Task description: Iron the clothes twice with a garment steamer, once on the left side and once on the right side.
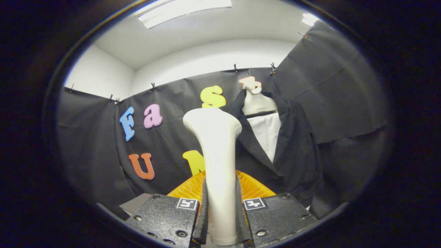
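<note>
Clamping the steamer upright, fingers face the jacket.

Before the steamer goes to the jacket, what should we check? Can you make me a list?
1. Steamer held tight: ok, the hand-held gripper has both fingers pressed on its handle.
2. Steamer upright: ok, its head points up between the fingers.
3. Jacket hanging ready: ok, it hangs on a hanger, beyond the steamer and to its right.
4. Steamer touching the jacket: not ok, it looks short of the cloth.
5. Steam coming out: cannot tell.
6. Which side has been ironed: cannot tell.
</note>
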A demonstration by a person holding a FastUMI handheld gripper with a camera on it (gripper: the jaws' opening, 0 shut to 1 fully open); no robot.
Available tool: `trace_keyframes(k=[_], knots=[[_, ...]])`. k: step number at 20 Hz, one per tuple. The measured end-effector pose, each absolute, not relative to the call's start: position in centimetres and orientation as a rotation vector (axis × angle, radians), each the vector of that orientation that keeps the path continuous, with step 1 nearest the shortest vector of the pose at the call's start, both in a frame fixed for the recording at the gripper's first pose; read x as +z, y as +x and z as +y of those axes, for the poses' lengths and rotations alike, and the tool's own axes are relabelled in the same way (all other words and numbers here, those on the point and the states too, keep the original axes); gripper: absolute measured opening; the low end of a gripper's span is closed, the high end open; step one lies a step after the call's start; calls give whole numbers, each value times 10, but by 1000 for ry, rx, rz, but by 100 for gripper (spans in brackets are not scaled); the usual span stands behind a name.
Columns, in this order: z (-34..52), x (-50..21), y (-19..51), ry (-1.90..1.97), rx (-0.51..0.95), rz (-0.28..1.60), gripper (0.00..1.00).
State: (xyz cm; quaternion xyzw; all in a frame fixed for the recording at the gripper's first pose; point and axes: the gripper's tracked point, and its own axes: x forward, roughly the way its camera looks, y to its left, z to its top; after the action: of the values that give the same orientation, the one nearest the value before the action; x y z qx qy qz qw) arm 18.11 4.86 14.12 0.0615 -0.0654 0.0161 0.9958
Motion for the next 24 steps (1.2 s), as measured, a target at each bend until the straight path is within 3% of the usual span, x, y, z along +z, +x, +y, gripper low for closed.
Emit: trace_keyframes(k=[12, 24], knots=[[1, 220, 251, 21, -50, -285, 35], [-1, 201, 285, -88, -132, -278, 35]])
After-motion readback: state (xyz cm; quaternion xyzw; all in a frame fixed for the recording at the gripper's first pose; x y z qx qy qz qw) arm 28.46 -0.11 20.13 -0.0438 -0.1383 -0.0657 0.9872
